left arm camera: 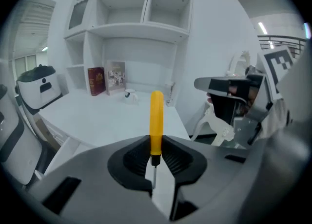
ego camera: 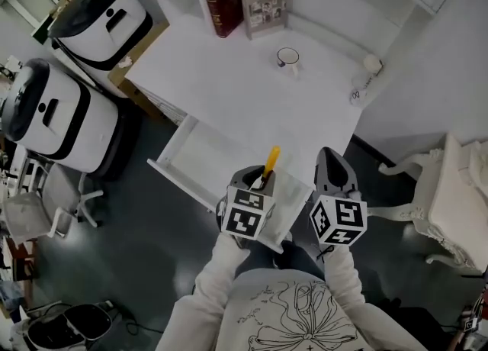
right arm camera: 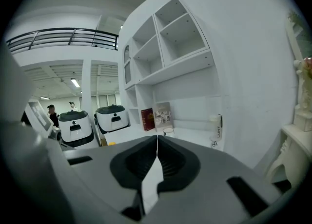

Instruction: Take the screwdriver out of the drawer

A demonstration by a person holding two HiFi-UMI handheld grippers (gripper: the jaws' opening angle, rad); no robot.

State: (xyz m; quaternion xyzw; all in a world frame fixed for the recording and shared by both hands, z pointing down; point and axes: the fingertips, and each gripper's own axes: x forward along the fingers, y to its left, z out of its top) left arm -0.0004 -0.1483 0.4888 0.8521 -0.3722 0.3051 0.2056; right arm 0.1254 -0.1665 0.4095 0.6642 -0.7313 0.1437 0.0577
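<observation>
Left hand-held gripper (left arm camera: 156, 146), clamping yellow-handled screwdriver (left arm camera: 156, 116)

The white bench (ego camera: 229, 90) carries little. A red book (ego camera: 224, 8) and a grey book (ego camera: 264, 8) stand side by side at its far edge. A mug (ego camera: 288, 58) sits near them, towards the middle, and a white container (ego camera: 372, 63) stands at the far right corner. The bench's drawer (ego camera: 183, 155) is pulled out on the near side.
</observation>
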